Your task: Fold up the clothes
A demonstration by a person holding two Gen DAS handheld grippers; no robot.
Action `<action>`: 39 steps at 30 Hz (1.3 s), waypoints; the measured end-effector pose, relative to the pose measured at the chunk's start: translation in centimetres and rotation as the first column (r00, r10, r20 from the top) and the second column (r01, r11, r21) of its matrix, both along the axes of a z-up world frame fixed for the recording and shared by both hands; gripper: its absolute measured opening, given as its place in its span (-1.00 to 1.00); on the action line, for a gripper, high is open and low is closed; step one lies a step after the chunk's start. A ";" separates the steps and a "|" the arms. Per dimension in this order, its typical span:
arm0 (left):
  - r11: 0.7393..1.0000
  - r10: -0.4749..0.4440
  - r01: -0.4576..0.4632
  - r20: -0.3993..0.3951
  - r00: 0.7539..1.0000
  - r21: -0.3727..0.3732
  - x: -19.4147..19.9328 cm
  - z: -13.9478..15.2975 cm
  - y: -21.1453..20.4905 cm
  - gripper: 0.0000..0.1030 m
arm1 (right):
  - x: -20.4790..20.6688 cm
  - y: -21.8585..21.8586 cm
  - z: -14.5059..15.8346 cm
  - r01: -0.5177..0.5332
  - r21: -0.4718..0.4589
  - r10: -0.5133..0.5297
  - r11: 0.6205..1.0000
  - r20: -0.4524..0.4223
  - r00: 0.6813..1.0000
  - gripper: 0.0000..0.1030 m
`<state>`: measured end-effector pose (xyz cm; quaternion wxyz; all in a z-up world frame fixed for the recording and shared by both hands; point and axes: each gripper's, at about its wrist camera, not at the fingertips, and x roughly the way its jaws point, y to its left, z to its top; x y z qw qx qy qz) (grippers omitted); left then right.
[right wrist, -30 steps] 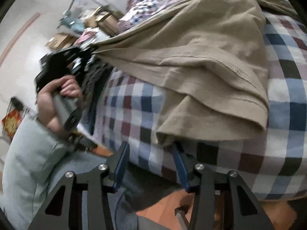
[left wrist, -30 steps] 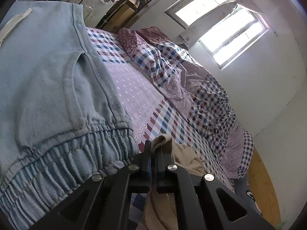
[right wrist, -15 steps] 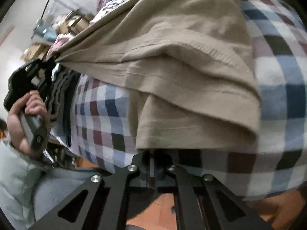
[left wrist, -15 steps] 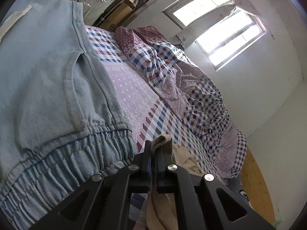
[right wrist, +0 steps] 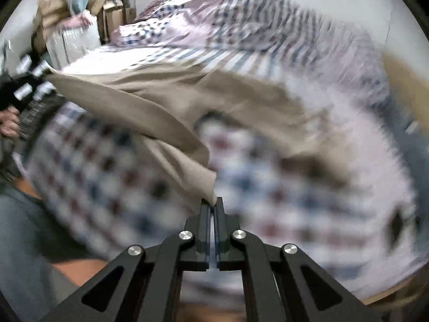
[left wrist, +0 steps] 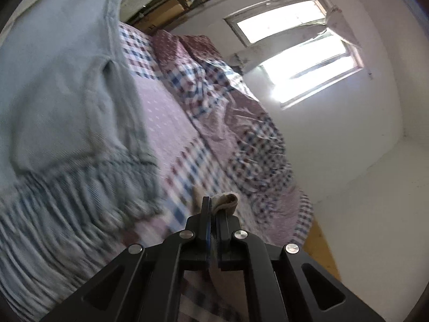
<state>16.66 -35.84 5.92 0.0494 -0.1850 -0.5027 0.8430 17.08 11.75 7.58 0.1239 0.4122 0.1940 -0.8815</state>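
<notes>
Beige garment (right wrist: 150, 107) now lifted off bed (right wrist: 308, 214)

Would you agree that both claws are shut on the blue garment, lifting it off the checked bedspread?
Not quite: both claws grip the beige garment, not the blue one. The right wrist view shows the right claw pinching its corner above the checked bedspread; the left claw pinches another.

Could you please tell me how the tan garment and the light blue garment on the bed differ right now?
The tan garment is pinched by both grippers and lifted, stretched between them; the light blue garment lies flat on the bed, untouched. The tan garment is plain; the light blue garment has a gathered, ribbed waistband. Both sit over the checked bedspread.
</notes>
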 end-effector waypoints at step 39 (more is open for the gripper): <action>0.982 0.044 0.018 0.325 0.945 -0.186 9.8 -1.1 6.8 -0.99 | 3.4 15.3 -3.7 0.109 -0.286 0.027 0.952 0.432 0.902 -0.16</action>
